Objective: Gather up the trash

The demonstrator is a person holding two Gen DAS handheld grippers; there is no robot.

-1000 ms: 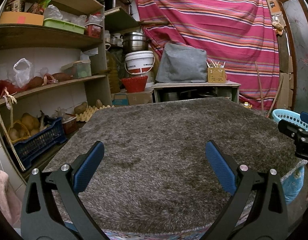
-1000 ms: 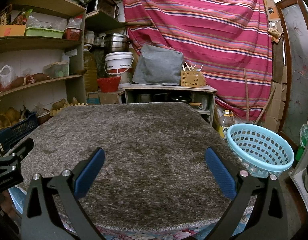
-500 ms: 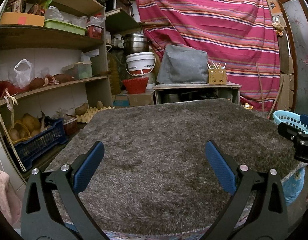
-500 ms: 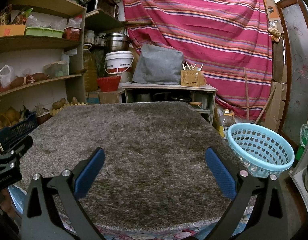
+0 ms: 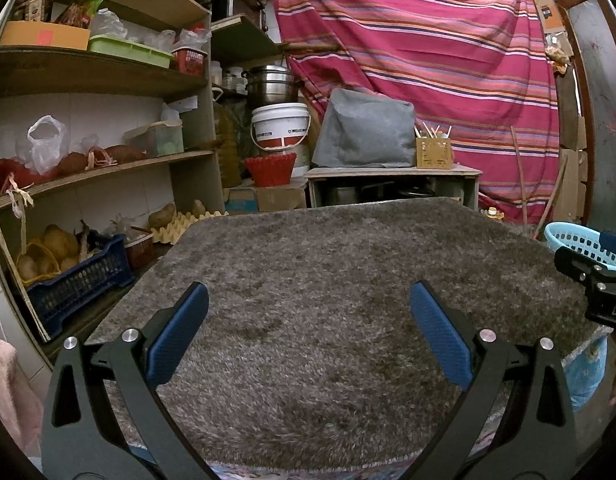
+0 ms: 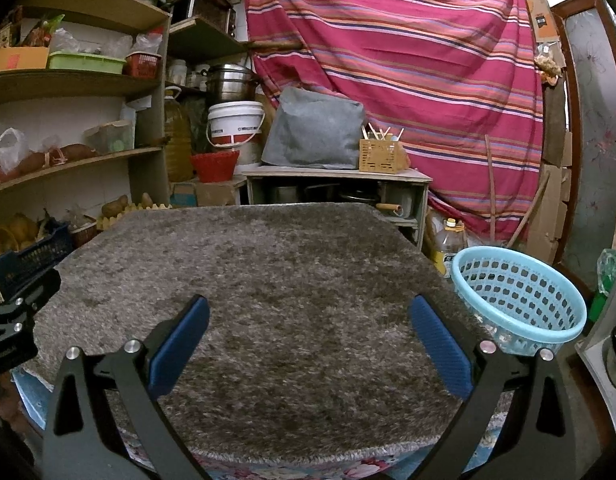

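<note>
Grey shag rug (image 6: pixel 268 300) covers the counter; no trash visible on it in either view. Left gripper (image 5: pixel 308 316) and right gripper (image 6: pixel 308 316) both hover at the near edge, fingers spread wide, holding nothing. Blue basket (image 6: pixel 520 296) sits off the counter's right edge, nearest the right gripper, likely the drop point.

One rug (image 6: pixel 268 300), one blue basket (image 6: pixel 520 300), two claws (image 5: pixel 308 320) (image 6: pixel 308 320).
</note>
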